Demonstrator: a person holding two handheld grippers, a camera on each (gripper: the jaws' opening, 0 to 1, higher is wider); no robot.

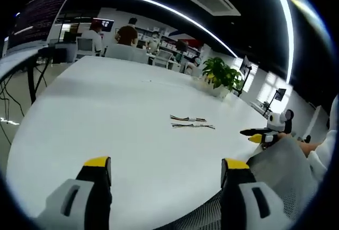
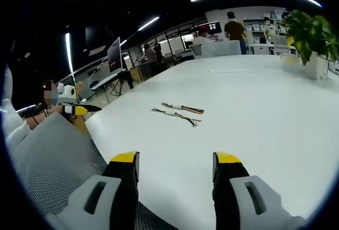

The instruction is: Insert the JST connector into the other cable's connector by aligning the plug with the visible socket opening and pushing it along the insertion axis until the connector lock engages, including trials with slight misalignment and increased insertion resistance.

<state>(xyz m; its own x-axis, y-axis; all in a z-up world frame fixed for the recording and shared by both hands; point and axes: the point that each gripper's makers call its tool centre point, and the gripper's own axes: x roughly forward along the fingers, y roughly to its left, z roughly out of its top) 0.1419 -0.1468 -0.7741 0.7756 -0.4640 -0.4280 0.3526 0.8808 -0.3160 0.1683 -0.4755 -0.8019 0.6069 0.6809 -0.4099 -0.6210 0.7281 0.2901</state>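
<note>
Near the counter (image 1: 106, 113) middle, two cables (image 1: 192, 122) are lying close together; both grippers (image 1: 165, 170) (image 2: 176, 165) are waiting wide, empty; each should be taking one connector squarely.

The left tongs (image 1: 165, 170) and the right tongs (image 2: 176, 165) both hold their yellow-tipped jaws spread wide apart with nothing between them, poised low over the near edge of the white tabletop (image 1: 116, 113), each pointing forward.
</note>
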